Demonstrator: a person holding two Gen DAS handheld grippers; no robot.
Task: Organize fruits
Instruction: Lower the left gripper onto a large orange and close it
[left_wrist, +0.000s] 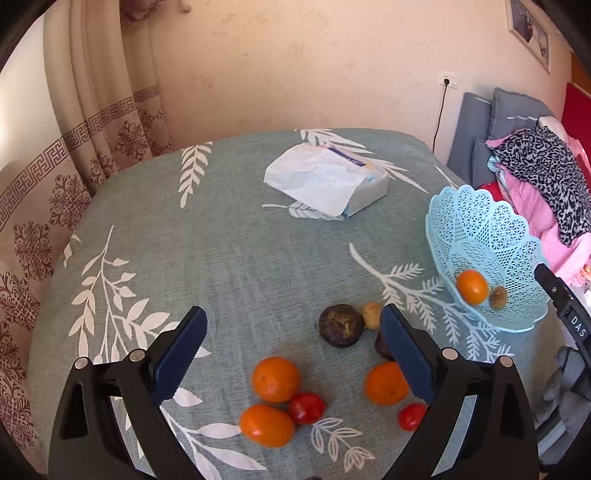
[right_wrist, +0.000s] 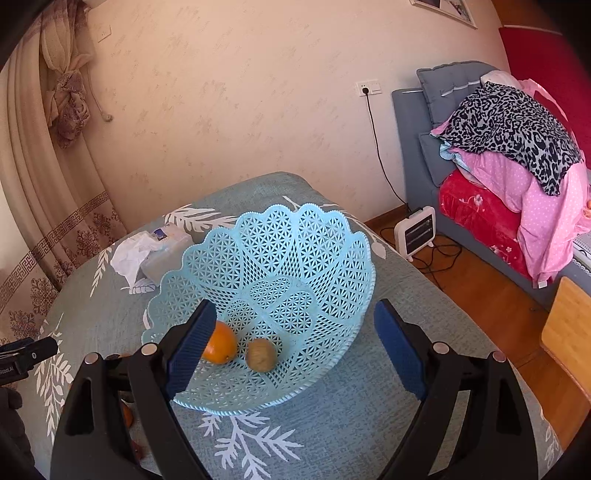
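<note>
Both tongs wide and empty, left gripper (left_wrist: 293, 354) over loose fruit (oranges (left_wrist: 275, 379), tomatoes (left_wrist: 306, 407)), right gripper (right_wrist: 295, 347) facing basket (right_wrist: 229, 258)

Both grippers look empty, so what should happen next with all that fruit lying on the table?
Probably lower the open left gripper onto the nearest orange and close on it. Only one orange and a small brown fruit sit in the basket; the rest lie on the cloth.

On the counter (left_wrist: 236, 236), the tissue pack (left_wrist: 327, 182) lay toward the far edge, the basket (left_wrist: 484, 236) stood at the right holding two fruits, and the loose fruits (left_wrist: 275, 378) clustered near the front, left of the basket.
</note>
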